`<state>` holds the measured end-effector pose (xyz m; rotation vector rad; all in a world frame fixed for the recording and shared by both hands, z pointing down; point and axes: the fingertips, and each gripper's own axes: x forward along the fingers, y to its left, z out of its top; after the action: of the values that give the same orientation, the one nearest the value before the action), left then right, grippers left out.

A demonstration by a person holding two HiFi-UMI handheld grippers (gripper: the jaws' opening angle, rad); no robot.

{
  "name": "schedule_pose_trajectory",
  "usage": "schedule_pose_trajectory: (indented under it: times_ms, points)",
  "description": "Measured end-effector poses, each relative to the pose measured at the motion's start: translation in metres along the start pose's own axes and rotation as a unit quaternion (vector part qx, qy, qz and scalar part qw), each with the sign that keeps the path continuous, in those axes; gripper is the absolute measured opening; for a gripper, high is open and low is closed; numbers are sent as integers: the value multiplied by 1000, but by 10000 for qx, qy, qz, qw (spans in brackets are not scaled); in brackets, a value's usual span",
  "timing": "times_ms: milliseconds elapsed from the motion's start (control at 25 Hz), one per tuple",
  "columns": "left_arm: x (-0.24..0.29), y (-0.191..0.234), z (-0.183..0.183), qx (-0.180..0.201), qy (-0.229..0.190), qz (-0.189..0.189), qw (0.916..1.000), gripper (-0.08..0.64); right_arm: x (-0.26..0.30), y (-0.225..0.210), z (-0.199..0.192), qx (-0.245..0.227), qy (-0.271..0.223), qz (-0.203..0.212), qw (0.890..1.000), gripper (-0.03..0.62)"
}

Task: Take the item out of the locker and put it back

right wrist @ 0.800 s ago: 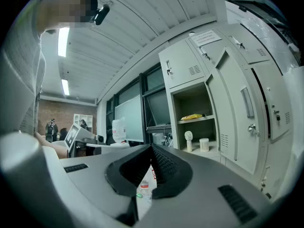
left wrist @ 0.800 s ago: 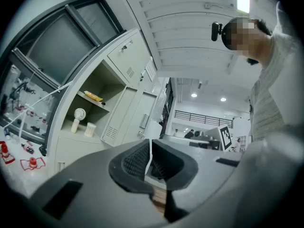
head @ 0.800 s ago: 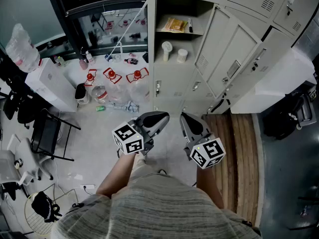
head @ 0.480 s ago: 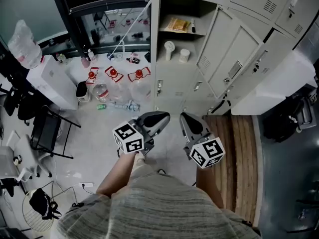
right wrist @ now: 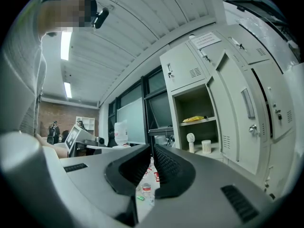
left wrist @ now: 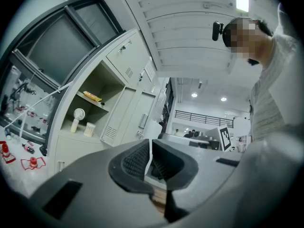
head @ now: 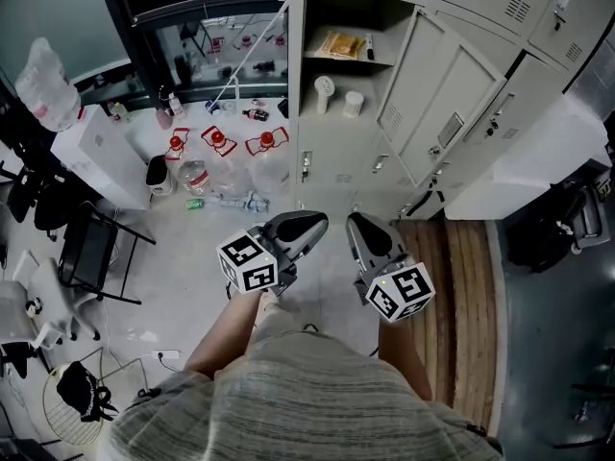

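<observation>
The person wears a loose, short-sleeved top of heathered grey-beige knit (head: 307, 392) with fine horizontal streaks, and a small black camera (left wrist: 217, 31) sits at the head. The left gripper (head: 309, 225) and the right gripper (head: 356, 223) are tools of smooth grey moulded plastic. Their tapered shells are lined with black ribbed rubber pads (left wrist: 134, 159). Each carries a white cube printed with black square markers, one on the left (head: 250, 265) and one on the right (head: 399, 294).
</observation>
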<state>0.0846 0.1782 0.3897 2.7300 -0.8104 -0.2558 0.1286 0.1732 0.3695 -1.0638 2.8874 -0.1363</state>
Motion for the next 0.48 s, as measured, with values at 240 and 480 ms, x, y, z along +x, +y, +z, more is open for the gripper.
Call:
schedule_pose_trajectory:
  times_ms: [240,480]
  points:
    - [1,19,3,-25,57,75,10000,11,14,-7,-1,36,37,1,10000,28]
    - [16,62,10,-27,76,43,10000,11,48,-35,-7,30,89,-92,9999,29]
